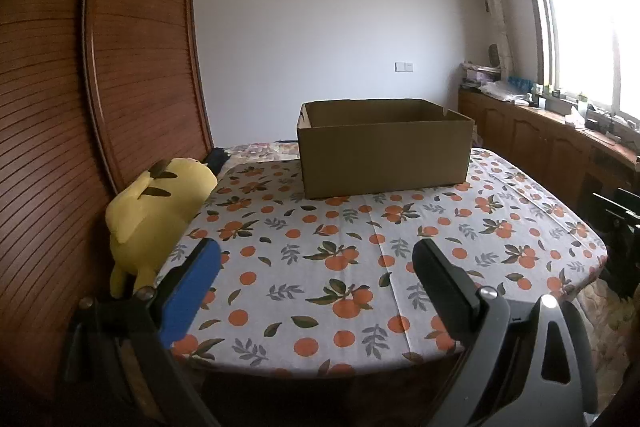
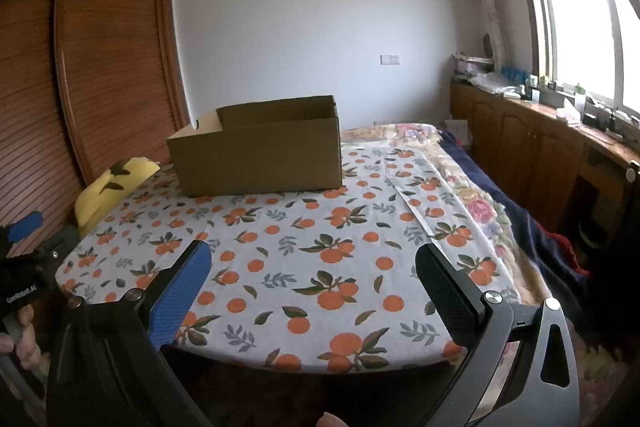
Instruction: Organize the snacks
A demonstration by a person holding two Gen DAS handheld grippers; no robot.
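On the orange-print tablecloth (image 1: 320, 267) stands an open cardboard box (image 1: 384, 155); its interior is hidden, and no snacks are visible outside it. Left gripper (image 1: 316, 287) and right gripper (image 2: 312, 287): jaws apart, empty. Stage: either snacks already boxed, or not present

Brown cardboard box (image 1: 384, 151), orange-fruit print white tablecloth (image 1: 320, 267), yellow plush (image 1: 156, 211).

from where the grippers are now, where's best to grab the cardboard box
Probably the near long wall's top rim of the cardboard box, coming from above. The box sits upright with its top open, so the thin wall edge fits between two fingers, whereas the whole box looks too wide for them. Both the left gripper and the right gripper are open and empty, short of it.
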